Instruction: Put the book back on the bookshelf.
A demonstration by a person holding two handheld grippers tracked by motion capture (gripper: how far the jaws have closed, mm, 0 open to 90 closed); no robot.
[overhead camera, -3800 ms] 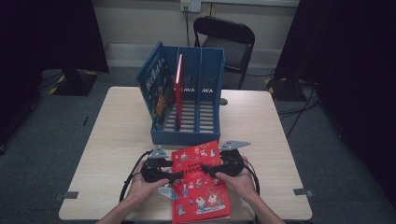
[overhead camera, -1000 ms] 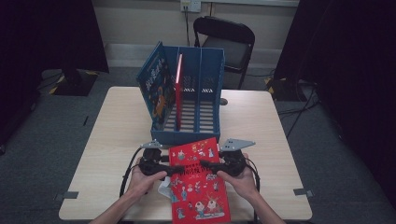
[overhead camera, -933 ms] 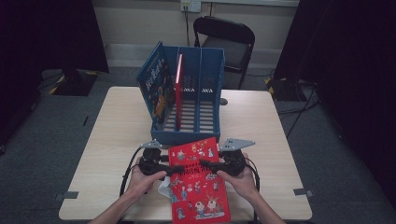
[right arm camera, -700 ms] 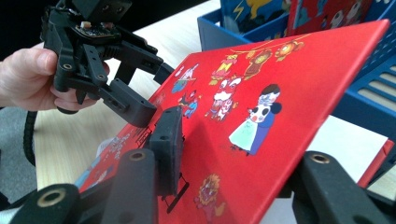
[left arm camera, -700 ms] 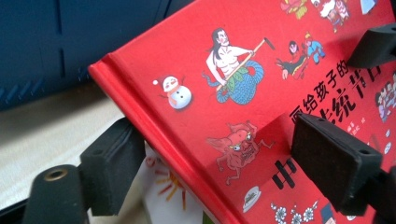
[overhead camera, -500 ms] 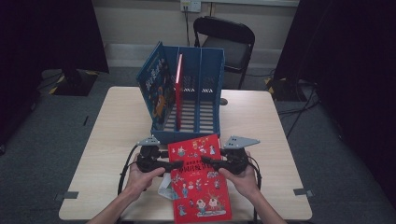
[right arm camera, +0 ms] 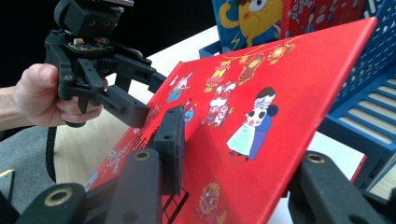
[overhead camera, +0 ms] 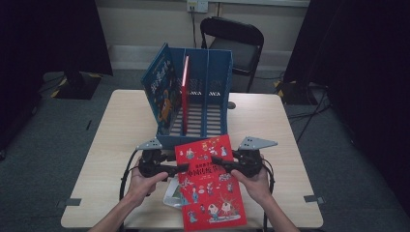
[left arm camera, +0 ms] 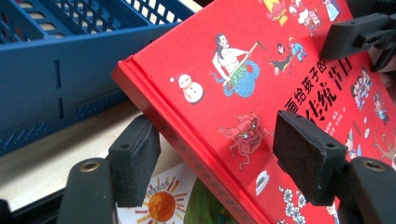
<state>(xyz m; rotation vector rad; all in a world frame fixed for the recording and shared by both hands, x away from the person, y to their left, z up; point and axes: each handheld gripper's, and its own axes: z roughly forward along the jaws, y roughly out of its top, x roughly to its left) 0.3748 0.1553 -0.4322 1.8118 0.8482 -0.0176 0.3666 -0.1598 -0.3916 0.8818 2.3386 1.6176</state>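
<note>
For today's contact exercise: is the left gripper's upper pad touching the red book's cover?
Cannot tell. In the left gripper view the pad overlaps the red book, but neither contact nor gap shows plainly.

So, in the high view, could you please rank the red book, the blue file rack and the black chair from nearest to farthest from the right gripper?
1. Red book, at the right gripper.
2. Blue file rack, just behind.
3. Black chair, beyond the table.

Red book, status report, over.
Left gripper jaws just closing, spine edge between them, grip unclear. Right gripper clamped on opposite edge. Red book tilted, far end raised. Blue rack just ahead.
</note>
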